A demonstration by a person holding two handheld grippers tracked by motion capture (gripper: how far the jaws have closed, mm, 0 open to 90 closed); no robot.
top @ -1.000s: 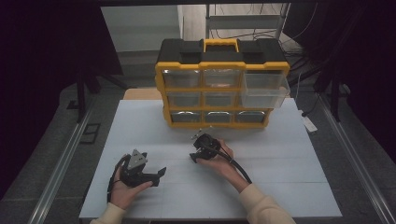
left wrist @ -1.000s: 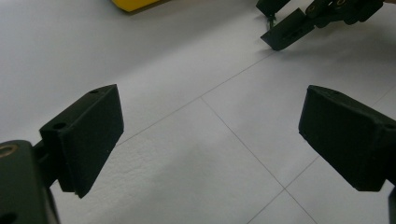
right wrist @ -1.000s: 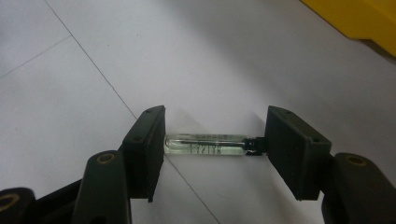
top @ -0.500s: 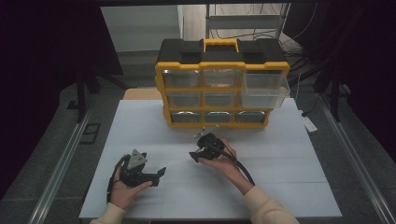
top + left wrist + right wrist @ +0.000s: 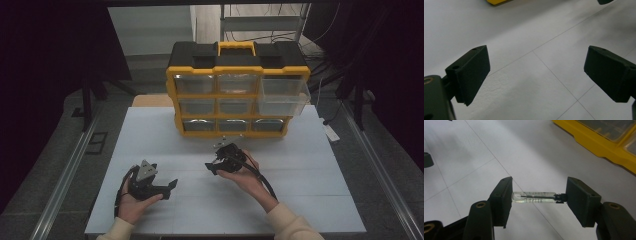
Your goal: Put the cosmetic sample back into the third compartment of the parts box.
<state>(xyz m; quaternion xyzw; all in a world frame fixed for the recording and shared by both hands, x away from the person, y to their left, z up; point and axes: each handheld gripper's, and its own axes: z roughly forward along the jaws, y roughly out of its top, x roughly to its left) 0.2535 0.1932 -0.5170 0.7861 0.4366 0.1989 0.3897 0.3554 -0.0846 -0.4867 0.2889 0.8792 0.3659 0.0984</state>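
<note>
Right gripper view shows the right gripper grasping a small glass vial endwise, one end against each jaw, held above the white table just in front of the yellow drawer cabinet. From the high view, the left gripper lies farther from the cabinet, its jaws spread wide and holding nothing.

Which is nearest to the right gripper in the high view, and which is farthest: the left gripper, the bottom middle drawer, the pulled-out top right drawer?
1. Bottom middle drawer, just beyond the right gripper.
2. Left gripper, toward the person's left.
3. Pulled-out drawer, top right of the organizer.
</note>
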